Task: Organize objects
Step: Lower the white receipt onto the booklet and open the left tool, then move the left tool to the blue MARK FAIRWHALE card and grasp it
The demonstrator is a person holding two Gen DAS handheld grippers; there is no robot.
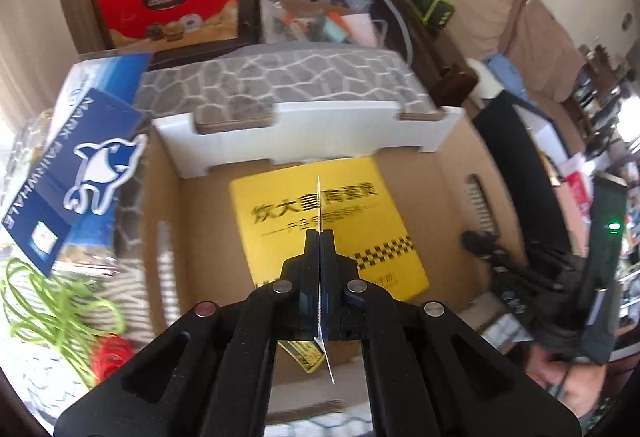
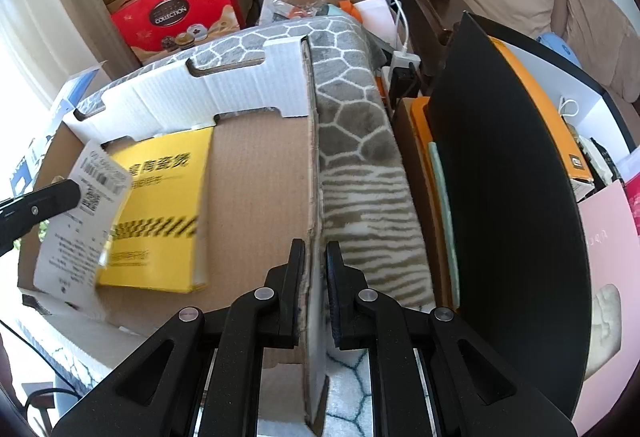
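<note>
Left tongs (image 1: 320, 237) clenched on a white printed slip (image 2: 86, 213), right tongs (image 2: 315, 257) on the cardboard box's wall (image 2: 312, 173).

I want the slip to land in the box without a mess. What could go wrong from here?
1. The left gripper pinches the paper slip by one thin edge; the sheet hangs limp over the yellow box and could slide out or crease.
2. The right gripper clamps the cardboard box wall; a pull might bend or tear it.
3. The black board leaning beside the box could topple if nudged.
</note>
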